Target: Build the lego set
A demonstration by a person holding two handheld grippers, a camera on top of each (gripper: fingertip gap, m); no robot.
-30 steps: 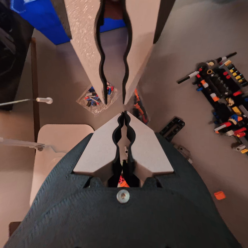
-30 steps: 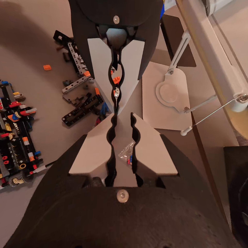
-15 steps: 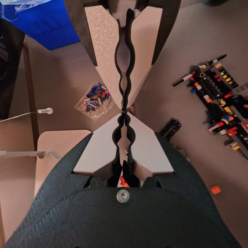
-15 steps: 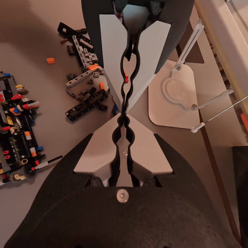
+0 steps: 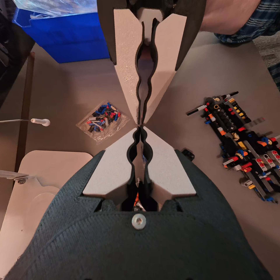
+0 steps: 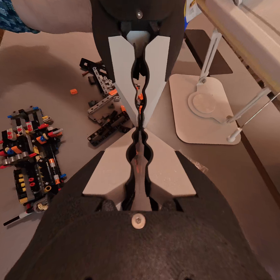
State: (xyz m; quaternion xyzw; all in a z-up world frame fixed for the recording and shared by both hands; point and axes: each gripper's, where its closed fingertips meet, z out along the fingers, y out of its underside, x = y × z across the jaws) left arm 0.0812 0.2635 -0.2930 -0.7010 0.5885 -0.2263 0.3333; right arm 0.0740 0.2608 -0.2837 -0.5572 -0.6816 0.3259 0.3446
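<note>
My left gripper [image 5: 140, 128] and right gripper [image 6: 139, 130] face each other tip to tip above the table, both with jaws shut. In the left wrist view the right gripper [image 5: 141, 121] comes down from the top; in the right wrist view the left gripper [image 6: 140, 122] does the same. I cannot tell if anything thin is pinched where the tips meet. The long, partly built lego chassis [image 5: 242, 144] lies to the side and also shows in the right wrist view [image 6: 30, 159]. A clear bag of small blue, red and grey pins [image 5: 103, 119] lies beside the tips.
Loose black and grey beams [image 6: 106, 109] and a small orange piece [image 6: 73, 91] lie beyond the tips. A white stand base [image 6: 204, 109] with a thin arm sits near the table edge. A blue bin [image 5: 63, 34] stands at the back. A person's arm [image 5: 227, 18] reaches in. The tips of both grippers are at nearly the same place. The small orange piece [image 6: 73, 91] is about 25 cm from both grippers' fingertips.
The right gripper went from open to shut and both grippers came together tip to tip. Both have since shifted a little over the table, staying shut.
</note>
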